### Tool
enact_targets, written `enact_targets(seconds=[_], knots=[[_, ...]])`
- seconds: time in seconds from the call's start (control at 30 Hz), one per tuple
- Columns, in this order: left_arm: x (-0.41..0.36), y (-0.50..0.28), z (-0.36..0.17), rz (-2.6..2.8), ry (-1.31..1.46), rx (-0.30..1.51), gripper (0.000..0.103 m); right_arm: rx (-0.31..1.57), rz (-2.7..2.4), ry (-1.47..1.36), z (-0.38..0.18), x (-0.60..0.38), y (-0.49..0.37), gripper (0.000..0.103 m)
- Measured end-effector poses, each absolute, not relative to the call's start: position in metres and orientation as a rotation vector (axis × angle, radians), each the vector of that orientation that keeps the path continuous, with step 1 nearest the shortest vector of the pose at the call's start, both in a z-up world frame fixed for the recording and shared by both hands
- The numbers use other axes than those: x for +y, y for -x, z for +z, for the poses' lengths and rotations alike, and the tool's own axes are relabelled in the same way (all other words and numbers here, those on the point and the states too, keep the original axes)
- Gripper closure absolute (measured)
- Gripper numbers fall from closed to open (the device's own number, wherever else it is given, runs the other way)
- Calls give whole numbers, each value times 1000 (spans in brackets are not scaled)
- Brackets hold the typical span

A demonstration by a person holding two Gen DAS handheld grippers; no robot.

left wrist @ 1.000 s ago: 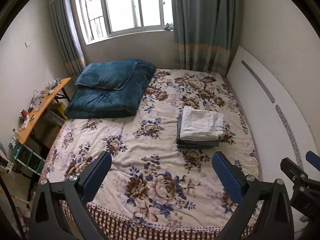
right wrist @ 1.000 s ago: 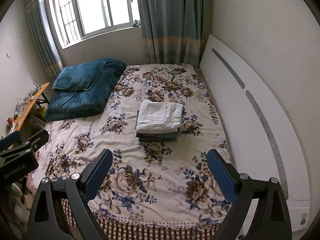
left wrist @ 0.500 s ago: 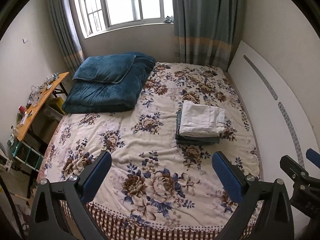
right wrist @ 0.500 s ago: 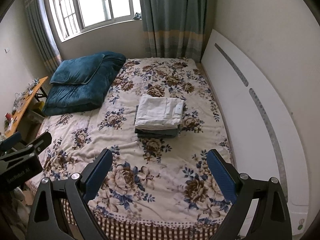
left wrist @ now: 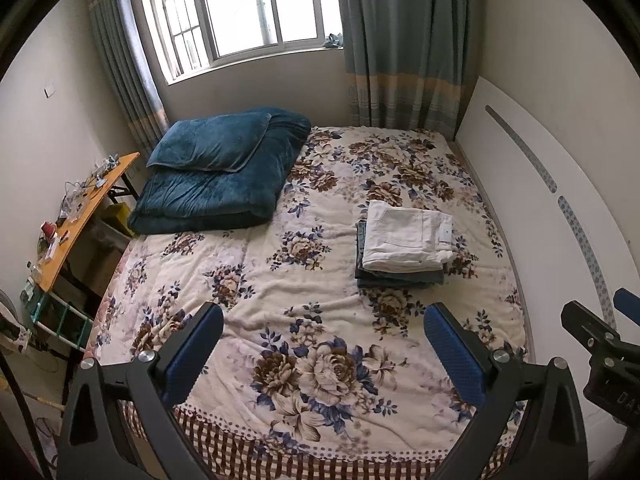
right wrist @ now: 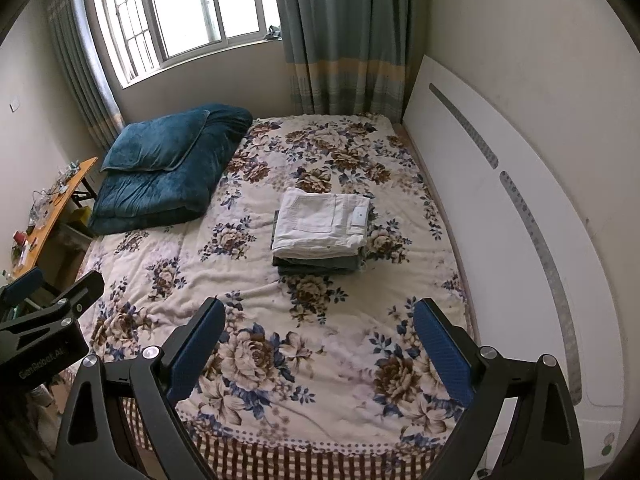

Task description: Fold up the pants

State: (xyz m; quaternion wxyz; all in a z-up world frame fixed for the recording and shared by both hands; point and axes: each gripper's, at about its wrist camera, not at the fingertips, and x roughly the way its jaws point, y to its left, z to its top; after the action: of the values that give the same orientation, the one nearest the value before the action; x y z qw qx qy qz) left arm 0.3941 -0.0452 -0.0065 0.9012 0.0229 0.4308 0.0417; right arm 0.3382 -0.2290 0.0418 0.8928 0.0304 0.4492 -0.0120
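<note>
Table [left wrist: 80, 216], cluttered, at bed's left side. Blanket [left wrist: 224, 172], blue, folded, far-left on bed [left wrist: 280, 292]. Left hand-held gripper [left wrist: 324, 354]: jaws wide apart, holding nothing, above bed's foot. Pants [left wrist: 406, 236]: white, folded, topping a darker folded stack right of bed's centre. Right hand-held gripper [right wrist: 316, 346]: likewise wide apart and bare. Step, judged: folding looks complete; no unfolded pair shows, so next move likely needs a fresh pair.

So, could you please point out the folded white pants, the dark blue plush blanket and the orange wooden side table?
folded white pants [right wrist: 320, 220], right wrist view, top panel of the stack.
dark blue plush blanket [left wrist: 216, 196], left wrist view, lower folded layer.
orange wooden side table [left wrist: 86, 216], left wrist view, tabletop.
</note>
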Motion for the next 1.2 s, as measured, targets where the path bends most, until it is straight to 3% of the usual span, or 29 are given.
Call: enact_targets(seconds=[1.2], knots=[[-49,-393,0,55,-72,878,0,925,-20,-91,41,-226,-320,6]])
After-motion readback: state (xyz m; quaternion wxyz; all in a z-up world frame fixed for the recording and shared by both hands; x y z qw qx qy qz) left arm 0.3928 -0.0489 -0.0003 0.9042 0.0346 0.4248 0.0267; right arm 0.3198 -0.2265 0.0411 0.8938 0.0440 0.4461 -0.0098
